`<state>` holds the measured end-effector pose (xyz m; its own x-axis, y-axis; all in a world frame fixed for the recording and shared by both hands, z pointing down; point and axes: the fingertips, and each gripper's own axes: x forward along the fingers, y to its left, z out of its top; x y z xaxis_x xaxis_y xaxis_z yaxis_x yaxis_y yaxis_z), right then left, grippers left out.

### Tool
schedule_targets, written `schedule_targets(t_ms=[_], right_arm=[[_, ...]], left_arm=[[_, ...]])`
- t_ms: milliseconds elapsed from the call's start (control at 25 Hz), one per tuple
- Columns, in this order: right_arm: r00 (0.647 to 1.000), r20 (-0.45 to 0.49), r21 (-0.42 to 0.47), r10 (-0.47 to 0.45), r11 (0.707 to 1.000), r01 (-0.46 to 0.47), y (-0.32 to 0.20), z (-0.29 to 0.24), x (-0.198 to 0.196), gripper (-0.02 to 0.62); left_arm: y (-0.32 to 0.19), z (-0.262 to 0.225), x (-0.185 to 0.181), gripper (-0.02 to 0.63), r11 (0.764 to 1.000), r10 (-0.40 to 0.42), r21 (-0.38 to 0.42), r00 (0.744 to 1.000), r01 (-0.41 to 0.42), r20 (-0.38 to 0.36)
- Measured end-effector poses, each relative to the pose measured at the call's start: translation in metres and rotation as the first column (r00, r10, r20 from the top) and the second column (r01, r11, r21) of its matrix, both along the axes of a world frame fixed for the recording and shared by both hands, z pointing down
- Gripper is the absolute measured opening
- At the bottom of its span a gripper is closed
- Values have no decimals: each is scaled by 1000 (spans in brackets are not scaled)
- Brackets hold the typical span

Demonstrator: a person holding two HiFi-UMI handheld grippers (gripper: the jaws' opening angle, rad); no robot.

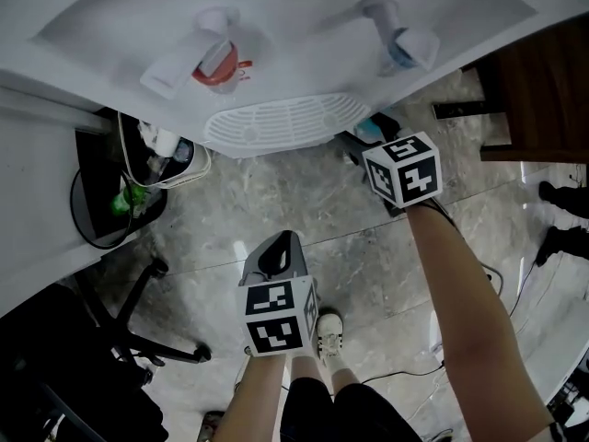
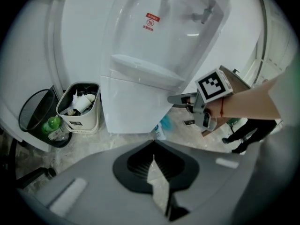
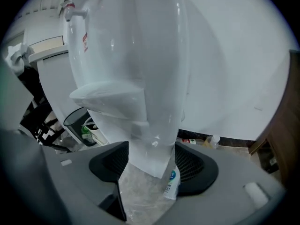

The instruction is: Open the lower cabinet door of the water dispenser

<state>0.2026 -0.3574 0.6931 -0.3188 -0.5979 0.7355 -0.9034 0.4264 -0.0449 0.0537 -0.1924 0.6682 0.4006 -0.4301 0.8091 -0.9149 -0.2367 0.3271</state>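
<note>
The white water dispenser [image 1: 276,26] stands in front of me, with a red tap, a blue tap and a slotted drip tray [image 1: 285,122]. Its lower cabinet door [image 2: 131,102] is a plain white panel lying flush under the tray. My right gripper [image 3: 152,172] is open, and the cabinet's right front corner [image 3: 150,149] shows in the wide gap beyond its jaws. In the left gripper view its fingertips [image 2: 174,99] reach the door's right edge; contact I cannot tell. My left gripper [image 2: 154,165] hangs back lower, shut on nothing.
Left of the dispenser stand a white bin [image 2: 79,108] full of rubbish and a black mesh bin [image 2: 35,116]. A blue-labelled bottle [image 3: 172,182] lies at the cabinet's foot. An office chair base [image 1: 138,334] is at the left, brown furniture [image 1: 543,90] at the right.
</note>
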Motion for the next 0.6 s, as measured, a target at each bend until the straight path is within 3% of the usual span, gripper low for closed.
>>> schedule_targets(t_ms=[280,600], right_arm=[[993,65,7,101,995,-102,7,-3,-2,290],[988,74,-26,136,991,-134,63,-3,-7,244]], left_arm=[[-8,2,-10,6,999,-44,2,999,44,1],[18,8,-17,6,997,-74,-28,997,75,30]])
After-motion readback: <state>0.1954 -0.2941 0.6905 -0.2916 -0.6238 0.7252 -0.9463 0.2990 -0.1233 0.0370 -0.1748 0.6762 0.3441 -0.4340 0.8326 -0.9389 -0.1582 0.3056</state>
